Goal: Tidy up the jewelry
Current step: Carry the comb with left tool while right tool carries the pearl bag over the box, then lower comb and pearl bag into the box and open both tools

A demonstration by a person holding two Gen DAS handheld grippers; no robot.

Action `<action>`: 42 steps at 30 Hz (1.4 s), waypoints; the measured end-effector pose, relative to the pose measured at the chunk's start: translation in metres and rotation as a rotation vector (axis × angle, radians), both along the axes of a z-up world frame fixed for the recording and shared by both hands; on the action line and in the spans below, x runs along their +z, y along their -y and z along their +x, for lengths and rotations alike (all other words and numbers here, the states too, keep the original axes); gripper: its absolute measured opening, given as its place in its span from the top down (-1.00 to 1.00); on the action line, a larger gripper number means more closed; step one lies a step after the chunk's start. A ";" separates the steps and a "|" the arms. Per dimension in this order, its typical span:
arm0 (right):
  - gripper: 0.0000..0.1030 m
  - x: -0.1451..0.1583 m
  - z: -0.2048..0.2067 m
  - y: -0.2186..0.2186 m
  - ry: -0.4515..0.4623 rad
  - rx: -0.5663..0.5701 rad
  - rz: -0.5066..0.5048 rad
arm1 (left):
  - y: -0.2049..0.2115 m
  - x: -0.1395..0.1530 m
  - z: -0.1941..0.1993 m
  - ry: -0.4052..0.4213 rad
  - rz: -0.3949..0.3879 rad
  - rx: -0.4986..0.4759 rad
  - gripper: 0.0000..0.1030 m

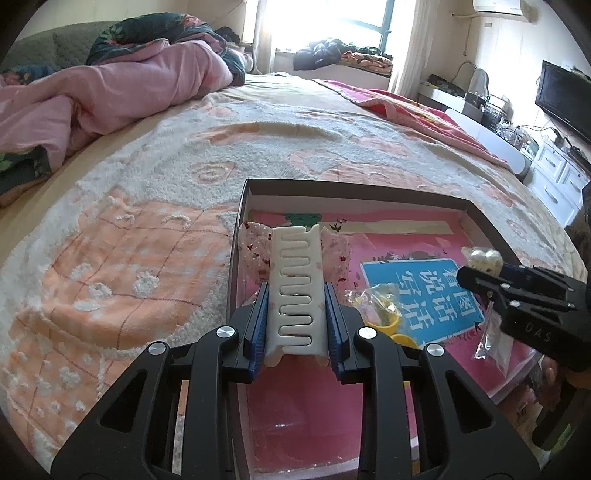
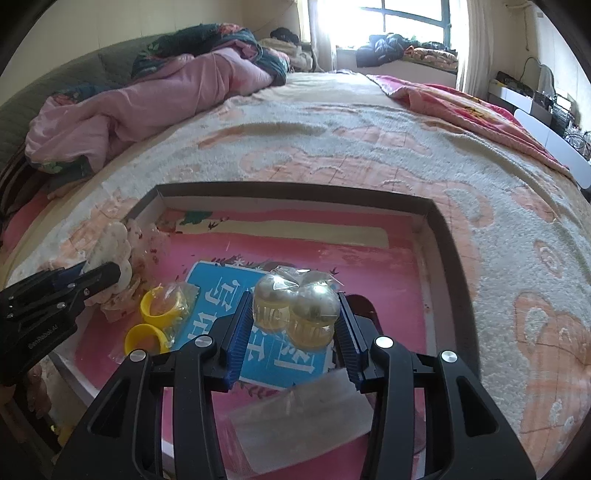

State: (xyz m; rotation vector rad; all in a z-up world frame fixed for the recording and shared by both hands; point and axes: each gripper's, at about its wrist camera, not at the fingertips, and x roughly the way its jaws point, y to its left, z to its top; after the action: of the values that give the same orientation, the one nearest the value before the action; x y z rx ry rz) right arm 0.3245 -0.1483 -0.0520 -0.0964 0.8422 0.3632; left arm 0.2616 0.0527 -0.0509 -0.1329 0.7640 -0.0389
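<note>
Through the left wrist camera, we are pinching a white comb-toothed hair clip (image 1: 296, 291) between the blue pads of our left gripper (image 1: 296, 295), over the left end of the shallow box (image 1: 369, 194), with yellow rings (image 1: 386, 325) lying just right of the tongs. Through the right wrist camera, we are squeezing a clear bag of pearl clips (image 2: 295, 310) in our right gripper (image 2: 295, 321) over the box's blue label (image 2: 221, 288), the yellow rings sitting to their left.

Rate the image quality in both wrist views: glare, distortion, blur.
Left wrist view: window blown out white, fisheye bows the bed, hair clip sharp. Right wrist view: window overexposed too, glare spots on the bagged clips, no blur.
</note>
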 end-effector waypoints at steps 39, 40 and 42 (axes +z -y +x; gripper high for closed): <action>-0.52 0.032 -0.039 0.021 0.089 -0.014 0.060 | 0.009 0.010 -0.033 -0.033 -0.012 -0.046 -0.04; -0.52 0.034 -0.041 0.023 0.094 -0.019 0.065 | 0.008 0.012 -0.034 -0.028 -0.012 -0.044 -0.08; -0.52 0.038 -0.047 0.028 0.106 -0.027 0.079 | 0.006 0.016 -0.038 -0.010 -0.019 -0.038 -0.14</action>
State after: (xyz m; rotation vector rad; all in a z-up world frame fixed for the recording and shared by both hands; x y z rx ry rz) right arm 0.2780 -0.1763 -0.0141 -0.0310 0.7234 0.3627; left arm 0.2236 0.0468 -0.0345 -0.1368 0.7765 -0.0818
